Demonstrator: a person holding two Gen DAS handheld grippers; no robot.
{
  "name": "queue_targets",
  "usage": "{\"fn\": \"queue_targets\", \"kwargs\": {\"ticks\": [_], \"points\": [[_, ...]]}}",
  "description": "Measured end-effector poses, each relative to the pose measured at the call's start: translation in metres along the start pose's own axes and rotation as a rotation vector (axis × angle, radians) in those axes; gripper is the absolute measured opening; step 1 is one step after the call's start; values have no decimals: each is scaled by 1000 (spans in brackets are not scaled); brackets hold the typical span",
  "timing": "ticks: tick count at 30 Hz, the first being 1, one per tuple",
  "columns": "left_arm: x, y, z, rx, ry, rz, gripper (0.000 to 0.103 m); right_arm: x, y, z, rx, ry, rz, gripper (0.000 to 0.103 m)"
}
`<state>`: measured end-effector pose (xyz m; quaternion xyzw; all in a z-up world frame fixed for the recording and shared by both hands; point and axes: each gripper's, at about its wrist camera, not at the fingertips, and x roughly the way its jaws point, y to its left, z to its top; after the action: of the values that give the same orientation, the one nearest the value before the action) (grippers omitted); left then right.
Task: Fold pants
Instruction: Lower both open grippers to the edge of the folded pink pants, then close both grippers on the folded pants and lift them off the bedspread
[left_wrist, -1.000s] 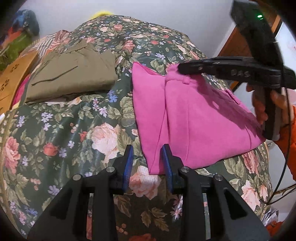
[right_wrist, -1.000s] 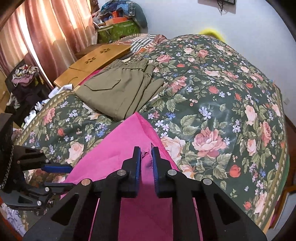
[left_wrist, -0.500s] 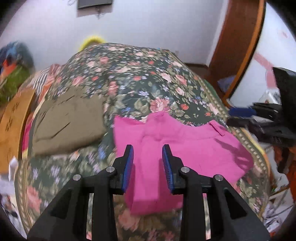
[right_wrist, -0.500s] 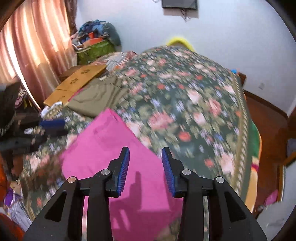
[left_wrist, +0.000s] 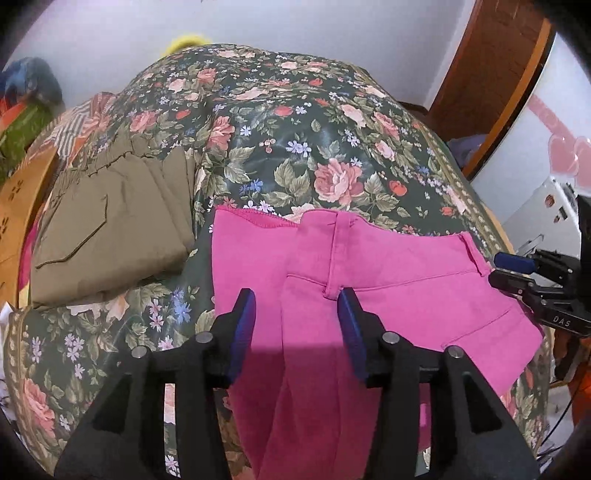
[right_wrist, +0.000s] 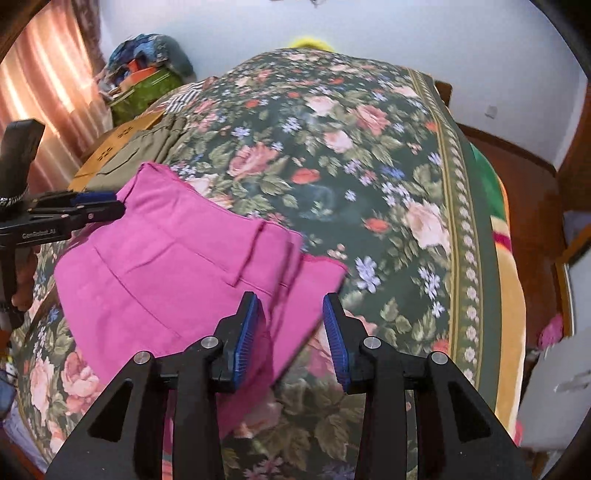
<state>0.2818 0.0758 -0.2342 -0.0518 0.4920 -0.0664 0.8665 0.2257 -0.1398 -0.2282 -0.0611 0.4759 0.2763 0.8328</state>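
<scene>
So we've just let go — both the left gripper (left_wrist: 295, 328) (still opening) and right gripper (right_wrist: 291, 332) have their fingers apart and empty above the pink pants (left_wrist: 388, 280), now folded beside the olive pants (left_wrist: 110, 236) on the bed (left_wrist: 295, 147). Fold looks done.

Bed with dark floral bedspread (left_wrist: 295, 122); folded pink pants (left_wrist: 406, 280) flat on it, folded olive pants (left_wrist: 110, 229) beside, apart
</scene>
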Motion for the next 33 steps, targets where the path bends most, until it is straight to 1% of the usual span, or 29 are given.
{"fn": "queue_targets", "kwargs": {"ticks": [2, 4, 6, 8, 9, 10, 11, 13, 15, 20, 23, 26, 33], "points": [[-7, 1, 1, -7, -15, -5, 50, -6, -1, -1, 11, -5, -18, 36], [-15, 3, 1, -4, -29, 2, 57, -16, -3, -1, 22, -18, -33, 37], [-24, 6, -1, 2, -39, 19, 72, -24, -5, -1, 39, -27, -22, 42], [-31, 9, -4, 2, -44, 23, 79, -33, -4, 0, 48, -47, -14, 45], [-33, 11, -6, 2, -40, 17, 83, -37, -2, 1, 48, -55, -12, 49], [-34, 12, -8, 2, -33, 8, 85, -40, 1, 1, 49, -65, -7, 54], [-33, 14, -10, 1, -22, -2, 86, -43, 5, 1, 50, -73, 1, 56], [-29, 17, -15, -4, 5, -21, 87, -43, 11, 1, 56, -75, 22, 64], [-23, 19, -18, -11, 28, -35, 88, -39, 17, 0, 66, -66, 45, 67], [-9, 24, -21, -57, 62, -105, 88, -15, 19, -7, 105, 1, 70, 67], [-2, 23, -22, -51, 74, -127, 88, -7, 10, -12, 152, 11, 105, 70], [4, 24, -20, -64, 86, -157, 88, -3, 5, -14, 171, 19, 99, 71], [14, 26, -16, -74, 84, -173, 88, 9, -10, -22, 229, 33, 154, 77]]}}
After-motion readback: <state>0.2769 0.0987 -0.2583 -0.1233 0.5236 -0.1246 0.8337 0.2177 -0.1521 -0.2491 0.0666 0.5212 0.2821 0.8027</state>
